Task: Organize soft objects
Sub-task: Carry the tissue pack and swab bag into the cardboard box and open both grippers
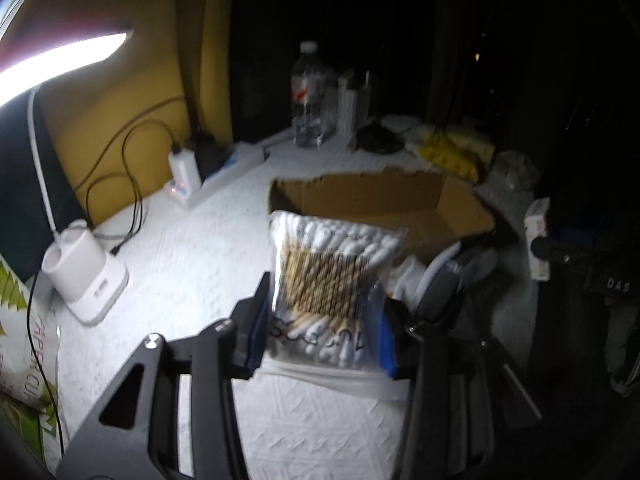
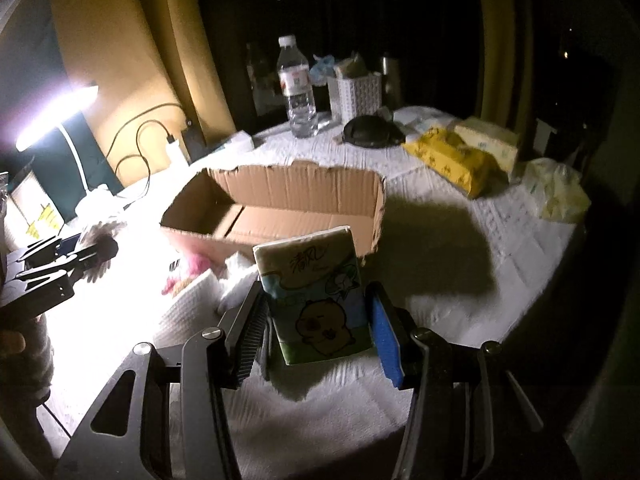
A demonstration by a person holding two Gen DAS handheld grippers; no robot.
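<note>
My left gripper (image 1: 322, 320) is shut on a clear bag of cotton swabs (image 1: 326, 280), held upright above the white table, just left of and in front of the open cardboard box (image 1: 360, 196). My right gripper (image 2: 316, 320) is shut on a small tissue pack (image 2: 316, 296) with a cartoon bear, held in front of the same box (image 2: 276, 208). The left gripper (image 2: 60, 264) also shows at the left of the right wrist view with the swab bag (image 2: 100, 248). White and pink soft items (image 2: 200, 280) lie by the box's near left corner.
A water bottle (image 2: 296, 88), white basket (image 2: 358, 96), dark round object (image 2: 370, 130), yellow tissue packs (image 2: 452, 160) and a pale bag (image 2: 556, 188) stand at the back and right. A lamp base (image 1: 86, 276), power strip (image 1: 224, 172) and cables sit left.
</note>
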